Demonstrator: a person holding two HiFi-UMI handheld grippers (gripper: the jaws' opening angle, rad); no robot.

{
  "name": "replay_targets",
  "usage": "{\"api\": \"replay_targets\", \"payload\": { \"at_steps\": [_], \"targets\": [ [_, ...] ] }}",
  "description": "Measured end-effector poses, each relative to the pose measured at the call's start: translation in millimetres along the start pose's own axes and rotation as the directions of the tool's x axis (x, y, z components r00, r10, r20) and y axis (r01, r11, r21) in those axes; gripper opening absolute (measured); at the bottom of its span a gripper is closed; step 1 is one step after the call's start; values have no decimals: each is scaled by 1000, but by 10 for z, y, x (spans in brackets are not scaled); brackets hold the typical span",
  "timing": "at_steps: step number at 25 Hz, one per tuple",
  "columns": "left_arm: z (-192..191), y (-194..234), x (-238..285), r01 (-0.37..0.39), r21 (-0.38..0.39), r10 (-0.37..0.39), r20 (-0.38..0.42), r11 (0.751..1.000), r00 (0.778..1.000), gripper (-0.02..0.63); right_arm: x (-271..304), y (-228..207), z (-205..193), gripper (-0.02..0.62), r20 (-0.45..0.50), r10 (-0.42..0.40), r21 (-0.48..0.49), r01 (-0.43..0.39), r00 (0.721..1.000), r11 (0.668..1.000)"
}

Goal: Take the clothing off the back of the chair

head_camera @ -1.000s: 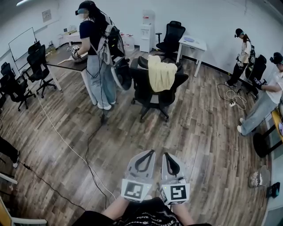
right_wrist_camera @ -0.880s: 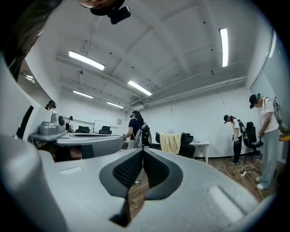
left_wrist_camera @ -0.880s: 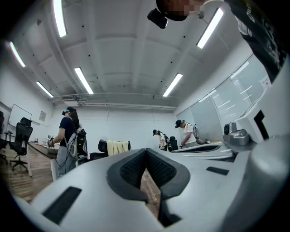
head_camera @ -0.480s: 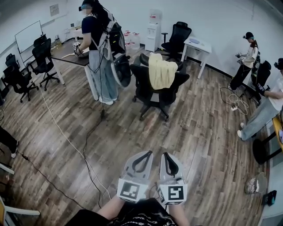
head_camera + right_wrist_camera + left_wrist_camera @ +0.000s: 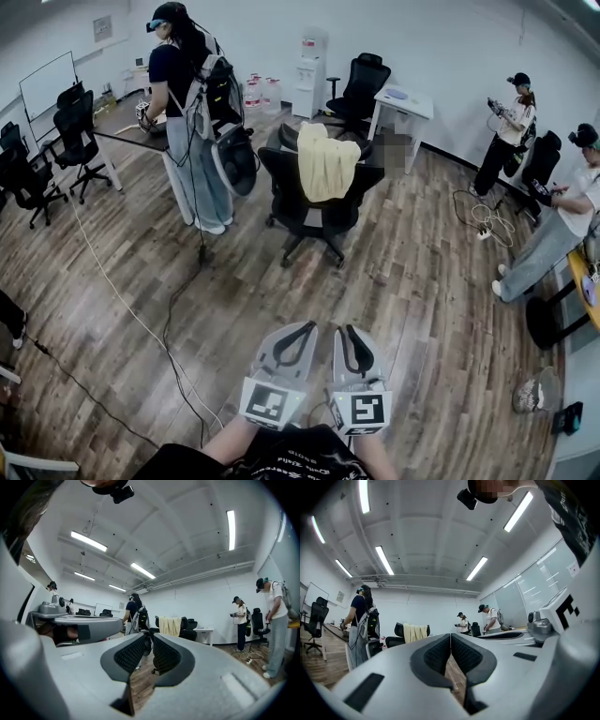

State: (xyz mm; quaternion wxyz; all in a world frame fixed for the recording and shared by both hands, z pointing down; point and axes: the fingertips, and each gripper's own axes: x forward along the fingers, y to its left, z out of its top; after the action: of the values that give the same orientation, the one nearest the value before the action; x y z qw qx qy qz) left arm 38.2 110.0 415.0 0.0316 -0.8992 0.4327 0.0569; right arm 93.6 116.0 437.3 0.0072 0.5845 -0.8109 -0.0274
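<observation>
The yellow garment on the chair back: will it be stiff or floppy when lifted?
Probably floppy: the pale yellow garment hangs in folds over the office chair. It looks thin and light. The chair has a castor base, so a tug may roll it.

Pale yellow clothing [image 5: 326, 161], black chair [image 5: 281, 184]

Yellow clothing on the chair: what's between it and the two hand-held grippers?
Just bare wooden floor in front of the clothing, seen in the head view; a black cable lies off to the left.
</observation>
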Motion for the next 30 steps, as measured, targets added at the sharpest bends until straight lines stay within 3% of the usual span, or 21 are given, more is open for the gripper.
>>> {"api": "replay_targets", "payload": {
  "at_steps": [9, 16, 30],
  "targets": [
    [-68, 424, 472, -15, -17, 15, 23, 1000, 1000, 9, 604, -146, 48, 48, 6, 16, 6, -16, 1000, 1000],
    [-65, 838, 897, -8, -27, 9, 30, 1000, 1000, 9, 1111, -372, 94, 48, 11, -35, -8, 36, 999, 999],
    [-237, 1405, 1729, 90, -47, -89, 18, 995, 996, 9, 2021, -672, 9, 5, -45, -112, -44, 110, 993, 993]
  ]
}}
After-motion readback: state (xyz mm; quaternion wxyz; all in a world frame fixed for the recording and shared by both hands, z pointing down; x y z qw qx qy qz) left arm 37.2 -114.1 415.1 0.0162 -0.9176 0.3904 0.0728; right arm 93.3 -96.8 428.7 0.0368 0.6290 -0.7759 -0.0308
